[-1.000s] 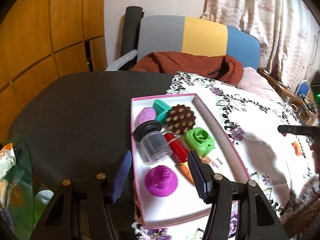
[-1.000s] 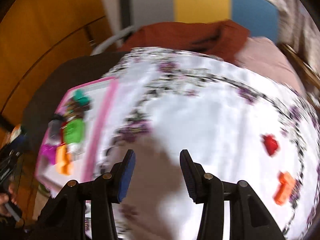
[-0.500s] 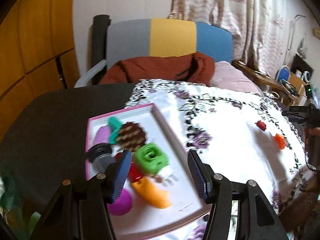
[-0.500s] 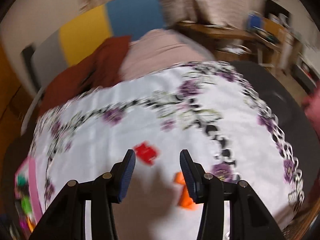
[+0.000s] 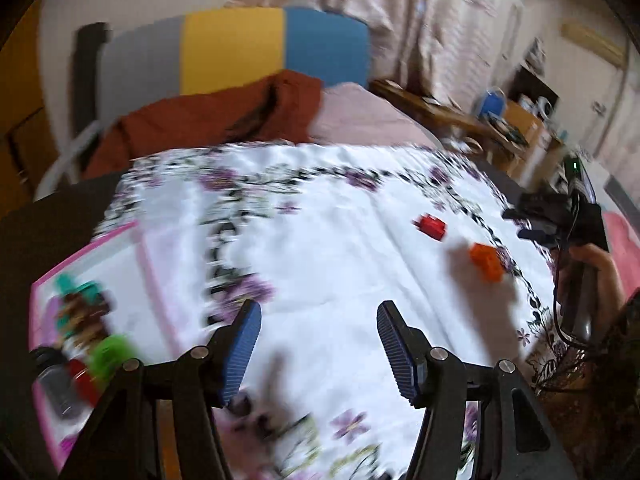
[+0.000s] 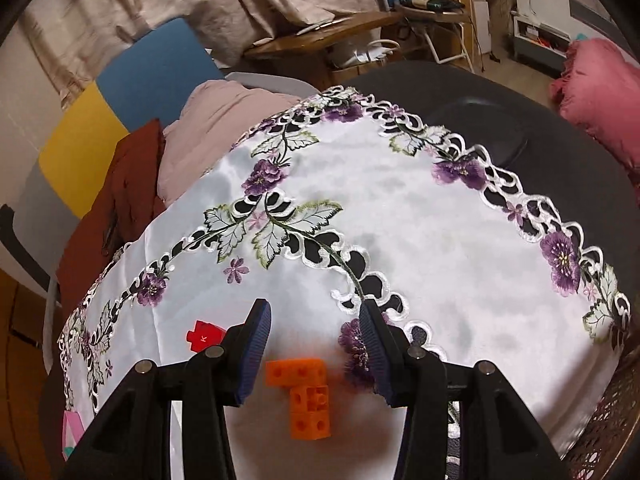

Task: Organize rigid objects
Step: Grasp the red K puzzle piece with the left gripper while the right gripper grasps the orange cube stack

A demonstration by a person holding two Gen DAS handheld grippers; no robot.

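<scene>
An orange L-shaped block point(image 6: 305, 390) lies on the white embroidered cloth point(image 6: 400, 208), between and just below the open fingers of my right gripper point(image 6: 314, 316), which hovers over it without touching. A small red block point(image 6: 204, 336) lies just left of that gripper. In the left wrist view the same red block point(image 5: 430, 226) and orange block point(image 5: 486, 260) lie at the right, near the right gripper point(image 5: 536, 220) held by a hand point(image 5: 596, 264). My left gripper point(image 5: 318, 314) hangs open and empty over bare cloth. The pink-rimmed tray point(image 5: 140, 256) at the left holds several toys.
A chair with a grey, yellow and blue back point(image 5: 232, 48) stands behind the table, a rust-brown garment point(image 5: 208, 116) and pink cloth point(image 5: 360, 116) draped on it. Dark tabletop point(image 6: 520, 120) shows beyond the cloth. A wooden side table point(image 6: 320, 36) and a pink cushion point(image 6: 600, 92) stand further off.
Both grippers swung right across the table. The left left the tray and now hangs over bare cloth. The right rolled and came over the orange block. Neither took hold of anything.
</scene>
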